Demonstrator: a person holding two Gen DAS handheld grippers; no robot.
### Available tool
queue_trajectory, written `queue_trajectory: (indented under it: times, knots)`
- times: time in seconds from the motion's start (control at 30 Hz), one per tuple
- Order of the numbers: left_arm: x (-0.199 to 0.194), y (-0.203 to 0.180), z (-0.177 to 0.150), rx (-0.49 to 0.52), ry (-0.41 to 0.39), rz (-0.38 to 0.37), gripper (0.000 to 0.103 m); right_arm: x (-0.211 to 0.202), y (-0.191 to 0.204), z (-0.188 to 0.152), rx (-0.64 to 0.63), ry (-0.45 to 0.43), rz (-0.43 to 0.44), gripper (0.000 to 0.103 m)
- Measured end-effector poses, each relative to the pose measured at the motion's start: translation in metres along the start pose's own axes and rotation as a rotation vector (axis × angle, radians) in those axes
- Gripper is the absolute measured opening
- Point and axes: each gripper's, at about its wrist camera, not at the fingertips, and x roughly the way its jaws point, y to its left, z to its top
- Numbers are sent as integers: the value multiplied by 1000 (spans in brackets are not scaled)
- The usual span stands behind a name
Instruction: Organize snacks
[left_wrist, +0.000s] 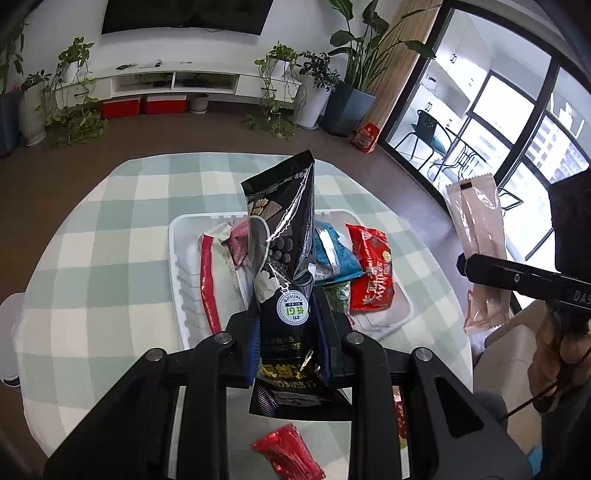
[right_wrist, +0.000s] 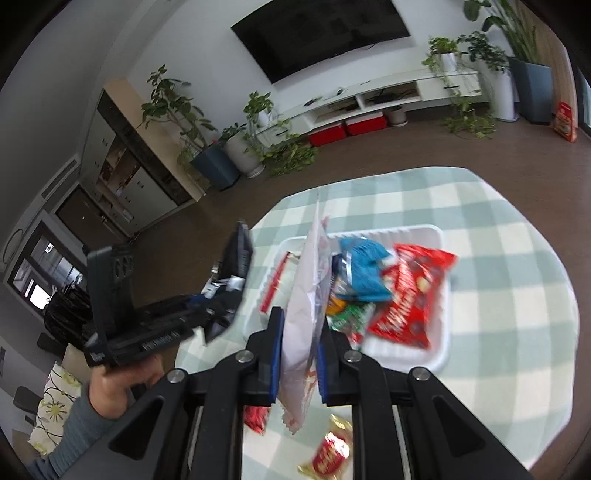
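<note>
A black snack pouch (left_wrist: 286, 258) is gripped upright between the fingers of the left gripper (left_wrist: 288, 332), above the near edge of a white tray (left_wrist: 177, 273) on the checked tabletop (left_wrist: 103, 229). A red stick packet (left_wrist: 208, 284), a blue packet (left_wrist: 336, 254) and a red bag (left_wrist: 371, 273) are seen lying in the tray. Farther right, a pale pink packet (right_wrist: 304, 314) is clamped by the right gripper (right_wrist: 297, 354) over the tray's near left corner.
</note>
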Motion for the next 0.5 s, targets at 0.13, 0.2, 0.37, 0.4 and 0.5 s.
queue_trajectory:
  times: [0.13,0.2,0.37,0.4,0.5]
  knots:
    - [30,8,4,-9,34,15,22,47,15,24,-48,65,-24,17]
    - [43,10,4,-7,45,20,22,73,15,31,-57,102,-43,17]
    - [66,17,3,-8,59,33,22,114,3,30,-31,163,-57,17]
    - [71,18,2,-9,61,36,22,119,0,27,-32,172,-59,17]
    - [83,22,-1,-16,68,34,22,131,-5,24,-44,187,-90,17]
